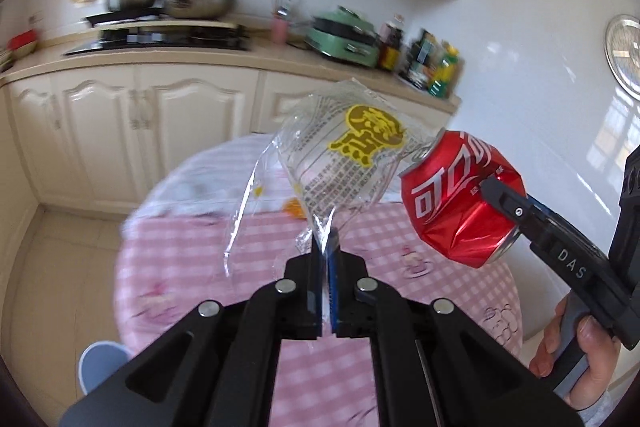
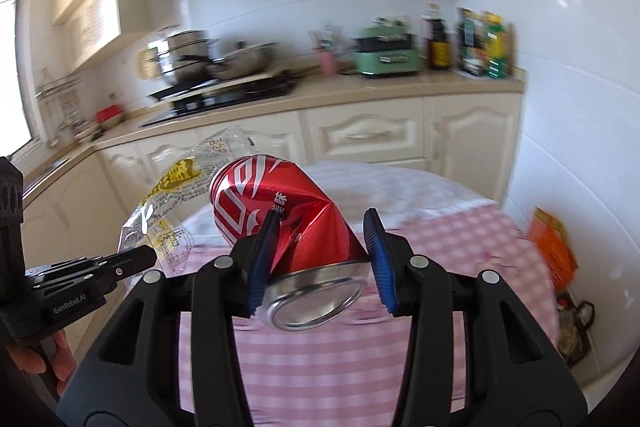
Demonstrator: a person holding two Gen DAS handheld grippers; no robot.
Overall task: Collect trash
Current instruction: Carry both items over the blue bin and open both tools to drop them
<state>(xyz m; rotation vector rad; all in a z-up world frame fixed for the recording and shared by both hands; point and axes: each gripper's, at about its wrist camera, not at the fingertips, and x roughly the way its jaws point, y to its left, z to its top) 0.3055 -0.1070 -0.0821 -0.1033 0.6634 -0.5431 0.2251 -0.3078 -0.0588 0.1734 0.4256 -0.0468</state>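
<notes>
Table: the pink checked cloth lies well below both raised pieces, so a drop lands back there.
Can: dented, clamped across its crease by the right gripper; the slanted sides could squirt out.
Wrapper: pinched by one corner in the left gripper, jaws fully together; the thin film may slide free.

Above the tabletop, the wrapper hangs up from the left gripper, with the can just to its right in the right gripper, the stove behind on the counter.
</notes>
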